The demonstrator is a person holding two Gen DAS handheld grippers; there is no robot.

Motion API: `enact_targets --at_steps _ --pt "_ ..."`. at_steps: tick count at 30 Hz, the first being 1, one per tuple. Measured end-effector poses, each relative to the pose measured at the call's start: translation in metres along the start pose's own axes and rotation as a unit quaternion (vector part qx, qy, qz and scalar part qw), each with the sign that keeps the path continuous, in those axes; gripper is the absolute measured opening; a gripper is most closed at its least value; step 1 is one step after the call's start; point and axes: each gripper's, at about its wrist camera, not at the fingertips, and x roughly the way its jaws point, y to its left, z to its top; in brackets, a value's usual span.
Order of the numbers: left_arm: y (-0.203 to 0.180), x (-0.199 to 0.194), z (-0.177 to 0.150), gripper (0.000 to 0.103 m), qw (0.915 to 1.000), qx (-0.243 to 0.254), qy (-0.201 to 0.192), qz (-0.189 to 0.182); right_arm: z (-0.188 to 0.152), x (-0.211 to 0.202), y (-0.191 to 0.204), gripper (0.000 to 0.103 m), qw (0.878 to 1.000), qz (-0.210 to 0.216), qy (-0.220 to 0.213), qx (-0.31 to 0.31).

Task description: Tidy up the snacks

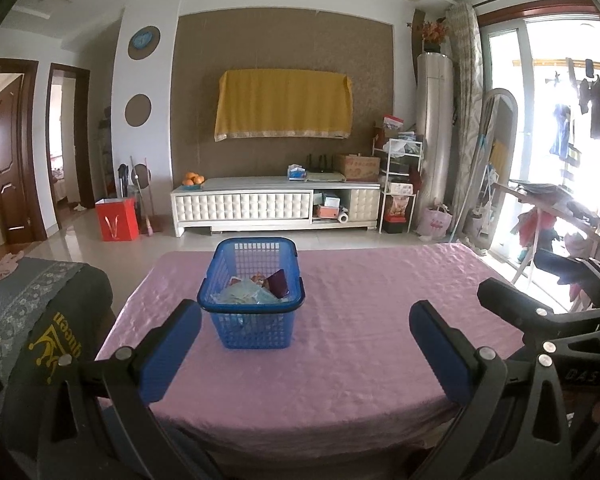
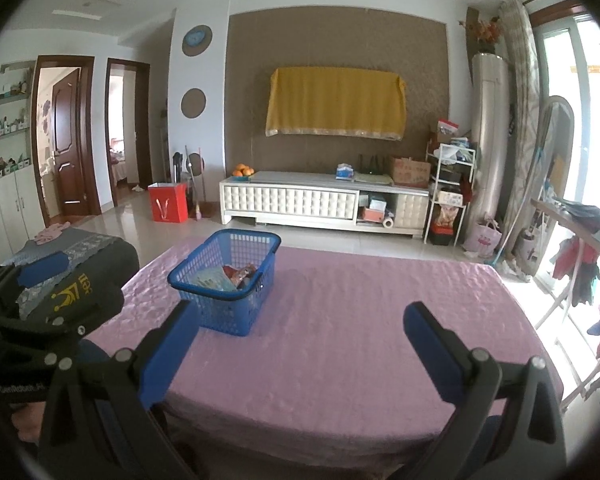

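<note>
A blue plastic basket (image 1: 252,312) stands on the pink-clothed table (image 1: 360,340), left of its middle. Inside it lie several snack packets (image 1: 256,290), pale blue ones and a dark red one. In the right wrist view the same basket (image 2: 225,308) sits to the left, with the snack packets (image 2: 230,274) showing over its rim. My left gripper (image 1: 306,344) is open and empty, held above the near table edge just short of the basket. My right gripper (image 2: 302,350) is also open and empty, to the right of the basket. Each gripper shows at the edge of the other's view.
A dark cushioned seat with a grey patterned cover (image 1: 32,300) stands left of the table. Beyond the table are tiled floor, a white TV cabinet (image 1: 276,204) and a red bag (image 1: 116,220). A clothes rack (image 1: 560,220) crowds the right side by the window.
</note>
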Motion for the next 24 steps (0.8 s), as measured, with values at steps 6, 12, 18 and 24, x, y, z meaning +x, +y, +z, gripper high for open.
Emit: enact_targets --at_steps 6,12,18,24 --pt "0.0009 -0.0021 0.0000 0.103 1.0000 0.003 0.001 0.005 0.0012 -0.0004 0.0007 0.103 1.000 0.000 0.002 0.000" --pt "0.0010 -0.0012 -0.0016 0.103 1.0000 0.000 0.004 -0.001 0.0027 0.0007 0.0004 0.103 1.000 0.002 0.004 0.001" --pt "-0.0013 -0.0028 -0.0018 0.103 1.0000 0.003 0.004 0.006 0.0013 0.0014 0.0028 0.103 1.000 0.004 0.007 0.002" --pt "0.0018 -0.0032 -0.0021 0.103 1.0000 -0.004 0.005 0.006 0.0002 0.0006 0.0038 0.103 1.000 0.005 0.009 0.002"
